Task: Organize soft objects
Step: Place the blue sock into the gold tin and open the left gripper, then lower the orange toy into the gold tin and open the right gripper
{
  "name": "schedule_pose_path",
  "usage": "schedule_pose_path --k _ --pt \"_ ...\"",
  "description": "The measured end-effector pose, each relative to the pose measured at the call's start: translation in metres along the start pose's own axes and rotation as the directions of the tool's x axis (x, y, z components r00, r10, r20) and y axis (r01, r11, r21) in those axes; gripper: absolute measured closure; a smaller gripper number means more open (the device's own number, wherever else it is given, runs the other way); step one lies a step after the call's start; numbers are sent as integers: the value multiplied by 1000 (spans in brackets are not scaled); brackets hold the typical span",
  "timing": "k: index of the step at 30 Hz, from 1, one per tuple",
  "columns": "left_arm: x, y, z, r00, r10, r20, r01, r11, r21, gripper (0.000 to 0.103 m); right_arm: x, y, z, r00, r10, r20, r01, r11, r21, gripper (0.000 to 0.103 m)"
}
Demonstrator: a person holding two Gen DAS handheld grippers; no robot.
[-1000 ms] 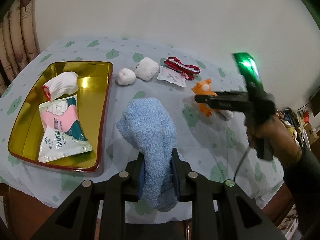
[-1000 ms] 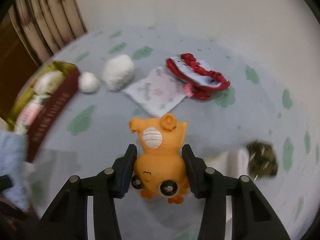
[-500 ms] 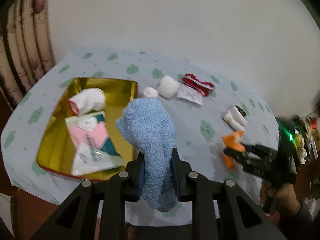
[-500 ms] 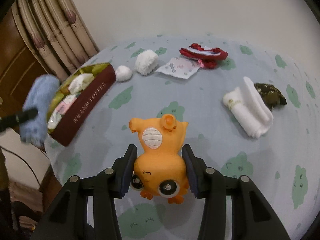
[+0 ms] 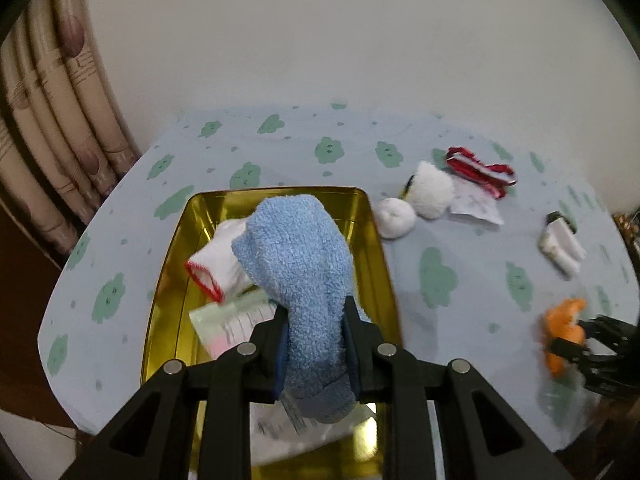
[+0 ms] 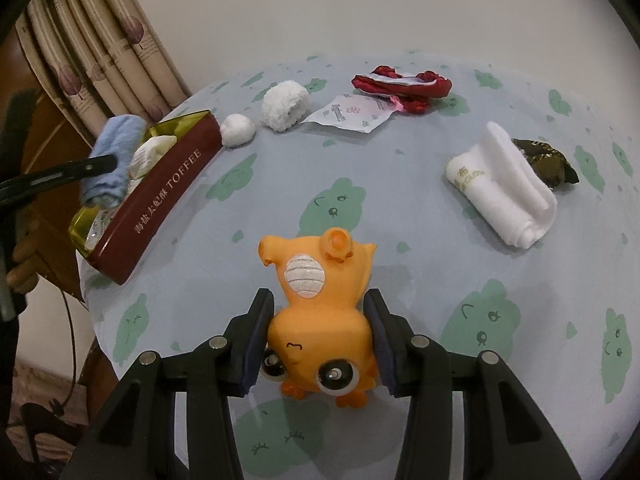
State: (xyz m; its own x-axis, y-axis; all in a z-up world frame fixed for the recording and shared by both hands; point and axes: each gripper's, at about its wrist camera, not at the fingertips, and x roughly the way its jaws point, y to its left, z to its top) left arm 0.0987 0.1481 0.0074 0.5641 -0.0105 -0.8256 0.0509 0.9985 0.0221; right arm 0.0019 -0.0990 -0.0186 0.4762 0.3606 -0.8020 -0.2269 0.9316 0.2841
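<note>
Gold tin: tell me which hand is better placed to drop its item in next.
Left. Its tongs hold the blue sock directly over the gold tin; the right tongs grip the orange toy away from it, over the tablecloth.

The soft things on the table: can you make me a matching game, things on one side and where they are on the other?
1. blue sock
2. orange toy
3. rolled white towel
4. white sock with red trim

A. lying in the gold tin
B. in the right gripper
C. in the left gripper
D. lying on the tablecloth

Pairs: 1-C, 2-B, 3-D, 4-A
</note>
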Motion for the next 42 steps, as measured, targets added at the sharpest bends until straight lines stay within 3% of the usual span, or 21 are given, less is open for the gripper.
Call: schedule_pose_path --k 14,18,24,29,35,40,42 --pt "65 -6 25 996 -34 -81 36 999 24 77 1 -1 0 1000 8 -5 -7 1000 17 59" --pt "66 -11 27 995 -27 -93 32 998 51 67 2 -2 0 1000 11 -5 -11 1000 20 59" --pt "66 -10 28 995 9 -104 -5 999 42 66 1 -3 0 1000 11 -3 -11 1000 19 59" --pt "38 1 28 1000 -3 -25 1 999 -51 66 2 -2 -1 1000 8 -1 -8 1000 17 59" --pt "-11 11 1 997 26 69 -14 984 -176 66 2 0 -2 1000 -1 7 0 1000 5 59" --pt "-50 14 -42 974 197 111 -169 960 -223 66 1 0 -2 1000 -1 3 1 1000 7 59" --pt "-59 18 -57 966 235 109 -202 947 -250 66 2 0 -2 1000 -1 1 1 1000 5 59"
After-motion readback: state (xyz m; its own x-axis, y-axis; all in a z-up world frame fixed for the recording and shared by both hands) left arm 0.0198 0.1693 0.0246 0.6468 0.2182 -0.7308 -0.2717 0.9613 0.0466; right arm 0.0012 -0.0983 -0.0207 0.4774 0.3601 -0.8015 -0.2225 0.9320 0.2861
